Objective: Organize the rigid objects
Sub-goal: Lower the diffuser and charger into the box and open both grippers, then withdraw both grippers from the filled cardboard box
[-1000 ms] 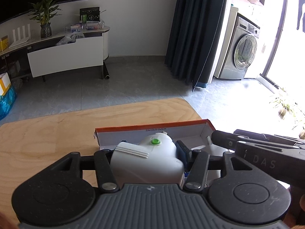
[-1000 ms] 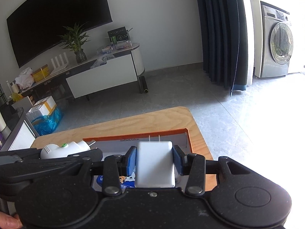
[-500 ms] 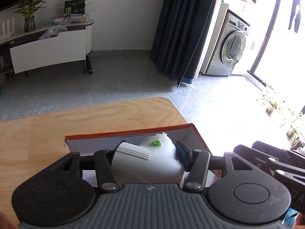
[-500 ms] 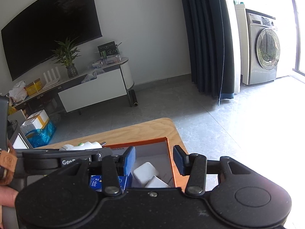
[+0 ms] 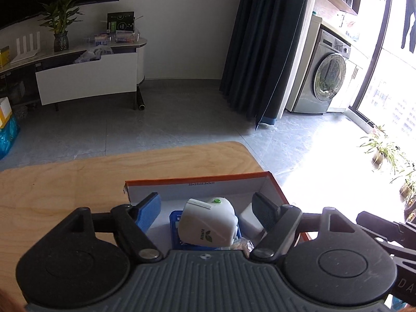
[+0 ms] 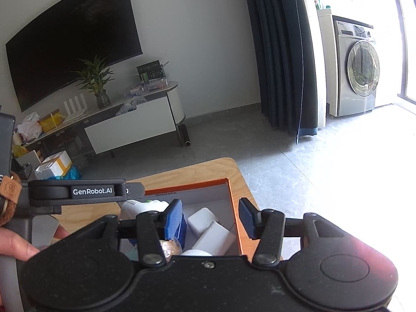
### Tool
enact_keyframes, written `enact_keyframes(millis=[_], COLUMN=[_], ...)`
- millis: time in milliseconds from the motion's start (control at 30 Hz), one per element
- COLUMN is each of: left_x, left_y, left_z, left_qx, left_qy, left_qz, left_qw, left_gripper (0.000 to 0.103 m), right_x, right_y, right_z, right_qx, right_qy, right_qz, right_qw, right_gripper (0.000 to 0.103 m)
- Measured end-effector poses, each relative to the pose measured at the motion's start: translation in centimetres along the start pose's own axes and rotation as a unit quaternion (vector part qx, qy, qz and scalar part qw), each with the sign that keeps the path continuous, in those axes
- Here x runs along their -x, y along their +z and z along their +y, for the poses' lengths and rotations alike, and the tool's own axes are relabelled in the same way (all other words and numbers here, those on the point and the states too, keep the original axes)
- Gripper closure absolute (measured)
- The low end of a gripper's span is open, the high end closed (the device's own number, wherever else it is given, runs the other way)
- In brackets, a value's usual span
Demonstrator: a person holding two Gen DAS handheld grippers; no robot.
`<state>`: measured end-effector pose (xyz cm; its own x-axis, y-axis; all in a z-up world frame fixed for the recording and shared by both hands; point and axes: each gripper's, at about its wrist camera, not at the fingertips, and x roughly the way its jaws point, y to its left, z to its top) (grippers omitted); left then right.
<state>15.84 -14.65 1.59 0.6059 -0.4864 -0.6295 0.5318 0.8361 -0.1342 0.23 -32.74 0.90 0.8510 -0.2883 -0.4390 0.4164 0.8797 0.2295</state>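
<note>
An orange-rimmed cardboard box (image 5: 197,179) sits on the wooden table (image 5: 65,179). Inside lies a white rounded device with a green button (image 5: 208,223) on a blue item (image 5: 174,231). My left gripper (image 5: 206,208) is open above it, not touching. In the right wrist view the same box (image 6: 234,208) holds white chargers (image 6: 212,230) and the white device (image 6: 141,205). My right gripper (image 6: 210,215) is open and empty above the box.
The left gripper's body (image 6: 85,191) crosses the right wrist view at left, held by a hand (image 6: 15,247). The table's far right corner (image 5: 241,153) is close. A TV stand (image 5: 85,75) and washing machine (image 5: 327,83) stand beyond on the floor.
My left gripper opened and let the white device drop into the box. My right gripper, shut on a white charger a second ago, released it into the box and stays open.
</note>
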Motion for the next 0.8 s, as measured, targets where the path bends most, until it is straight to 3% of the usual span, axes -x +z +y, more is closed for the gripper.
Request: enact_keyframes(millis=[200, 367, 800], left_x=[3.4, 4.8, 6.7], left_y=[-2.0, -3.7, -7.1], left_z=[-1.2, -1.5, -2.1], left_qx=[-0.025, -0.016, -0.009], left_qy=[0.031, 0.044, 0.083], left_qz=[-0.004, 0.002, 0.022], left_qw=[0.9992, 0.9989, 0.9963], left_gripper=[0.012, 0.003, 0.0], right_x=[2.4, 4.2, 7.2], right_y=[-1.1, -2.6, -5.3], right_z=[0.9, 1.1, 0.9], right_qx=[0.014, 0.021, 0.026], right_qy=[0.007, 0.008, 0.006], right_qz=[0.003, 0.015, 0.034], right_qw=[1.0, 1.0, 0.999], right_gripper=[0.035, 0.028, 0.024])
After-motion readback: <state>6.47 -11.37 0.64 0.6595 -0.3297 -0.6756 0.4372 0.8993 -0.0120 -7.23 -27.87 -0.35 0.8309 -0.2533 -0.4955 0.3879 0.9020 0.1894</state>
